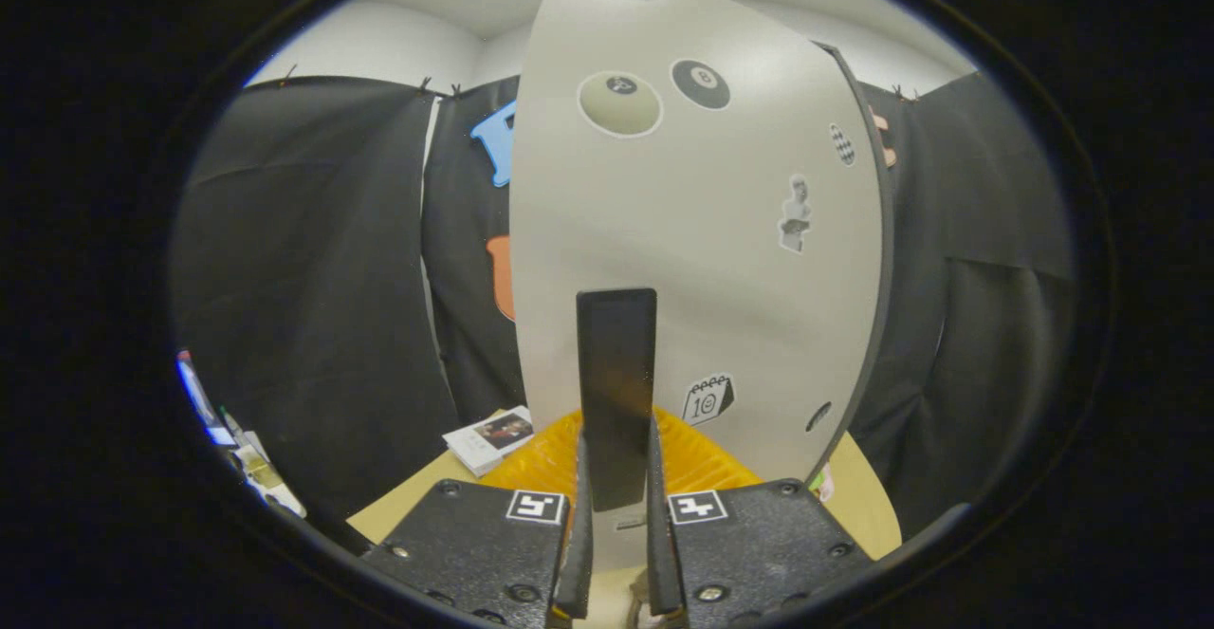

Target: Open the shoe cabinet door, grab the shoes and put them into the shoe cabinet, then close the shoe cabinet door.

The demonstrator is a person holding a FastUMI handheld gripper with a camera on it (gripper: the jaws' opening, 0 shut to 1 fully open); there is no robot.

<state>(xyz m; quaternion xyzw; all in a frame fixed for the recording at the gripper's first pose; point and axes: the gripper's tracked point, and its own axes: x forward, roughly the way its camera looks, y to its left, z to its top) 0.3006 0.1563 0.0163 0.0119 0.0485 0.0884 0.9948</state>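
A tan counter point(868, 506) carries a tall pale shoe cabinet point(702, 231) standing upright at 12 o'clock from the hand-held gripper point(617, 553), whose fingers close on its dark handle point(616, 392), a booklet point(491, 437) lying flat at 10 o'clock beside an orange cloth point(541, 466).

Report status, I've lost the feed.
Hand-held gripper shut on door handle. Cabinet door stickered, right ahead. Booklet lies off to the side, not in the way.

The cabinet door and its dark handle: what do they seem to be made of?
The cabinet door looks like painted or laminated board: pale, smooth, matte, with stickers. The handle, between the gripper fingers, looks like glossy dark plastic or coated metal; I cannot tell which.
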